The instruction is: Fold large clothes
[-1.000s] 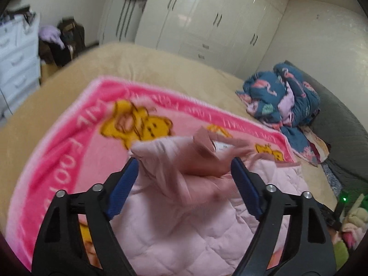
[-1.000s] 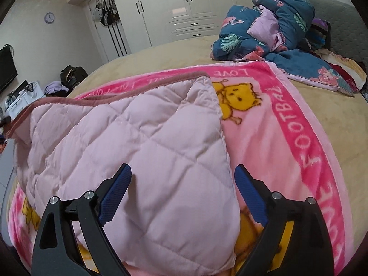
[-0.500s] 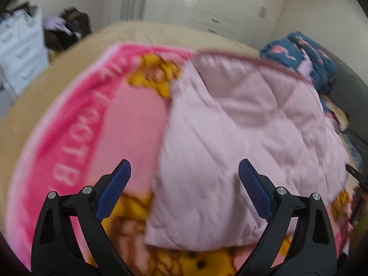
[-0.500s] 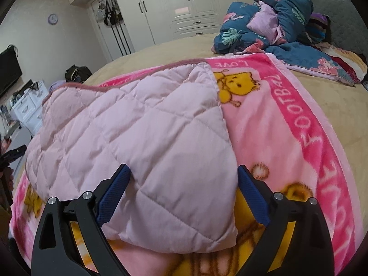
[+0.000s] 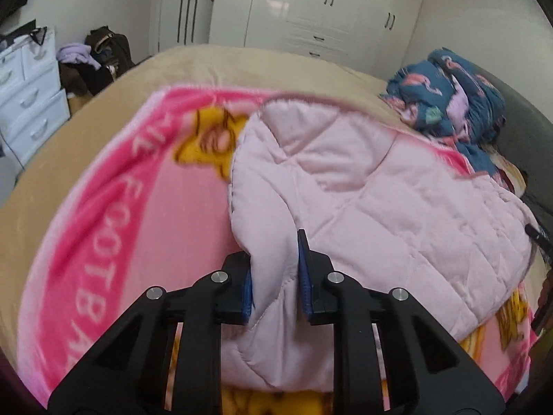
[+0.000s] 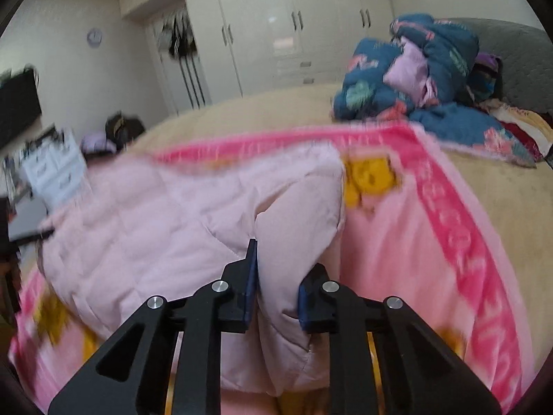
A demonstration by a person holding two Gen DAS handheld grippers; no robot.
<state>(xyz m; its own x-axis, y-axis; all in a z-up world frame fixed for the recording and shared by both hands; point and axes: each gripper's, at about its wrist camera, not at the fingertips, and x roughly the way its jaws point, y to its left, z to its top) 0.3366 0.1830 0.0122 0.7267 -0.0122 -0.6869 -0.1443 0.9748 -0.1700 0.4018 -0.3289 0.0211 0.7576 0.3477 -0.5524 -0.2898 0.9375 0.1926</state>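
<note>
A: Item one, the task's thing?
B: Pale pink quilted garment [image 5: 363, 186], padded, diamond-stitched, lying folded over on the pink cartoon blanket [image 5: 114, 214], its near edge bunched up toward both cameras

A: Hold on it?
B: Left gripper [image 5: 274, 269] closing, blue pads already pressing a ridge of the quilted fabric at the garment's near left corner. Right gripper [image 6: 276, 276] clenched on a thick fold at the near right corner, fabric squeezed between its blue pads and bulging above and below

A: What is under it?
B: The blanket, bright pink border with white lettering, yellow bear figures, spread flat over a beige bed cover [image 5: 221, 65]. The garment covers the blanket's middle and leaves the border bare on both sides

A: Further out?
B: Heap of dark blue patterned bedding [image 6: 414, 79] at the head of the bed, against a grey headboard [image 6: 511, 55]. White wardrobe doors [image 5: 311, 7] along the far wall. White drawer unit [image 5: 27, 97] beside the bed, dark bags [image 5: 103, 58] on the floor next to it. Round wall clock [image 6: 94, 37]. The right view is blurred
</note>
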